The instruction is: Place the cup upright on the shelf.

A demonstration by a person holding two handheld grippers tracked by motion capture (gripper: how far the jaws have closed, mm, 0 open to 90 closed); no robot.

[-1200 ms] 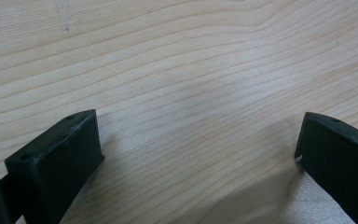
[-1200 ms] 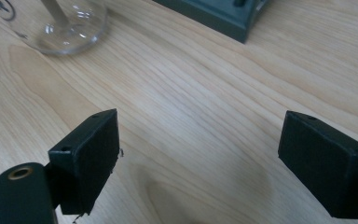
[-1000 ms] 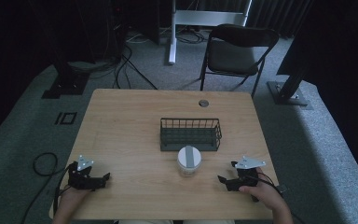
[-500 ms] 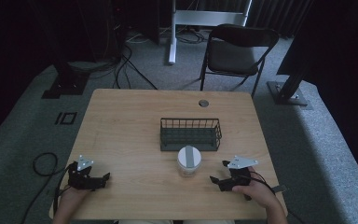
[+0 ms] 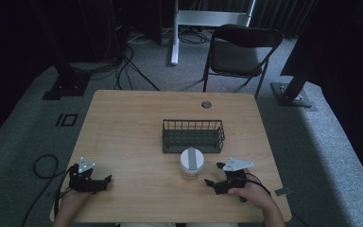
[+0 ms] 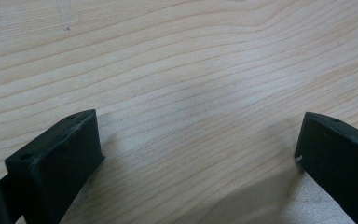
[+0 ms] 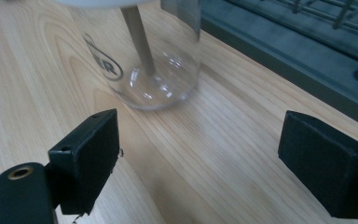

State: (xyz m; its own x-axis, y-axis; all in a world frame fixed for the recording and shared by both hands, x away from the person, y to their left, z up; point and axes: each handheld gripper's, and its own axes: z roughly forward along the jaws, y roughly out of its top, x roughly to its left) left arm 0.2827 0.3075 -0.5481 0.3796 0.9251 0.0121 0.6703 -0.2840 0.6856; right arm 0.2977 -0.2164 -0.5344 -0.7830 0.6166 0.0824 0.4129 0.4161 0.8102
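Observation:
A clear glass jar with a white lid stands on the wooden table, just in front of a dark wire basket. In the right gripper view the jar has a stick inside and printed lettering on its side. My right gripper is open, held low a short way right of the jar; its jaws point at the jar with bare wood between them. My left gripper rests open near the table's front left edge, and only bare table lies between its jaws.
The basket lies just beyond the jar. A small round grommet is set in the table's far side. A folding chair, stand bases and cables are on the carpet behind the table.
My right gripper has shifted left toward the jar, staying low over the table. The left gripper has not moved.

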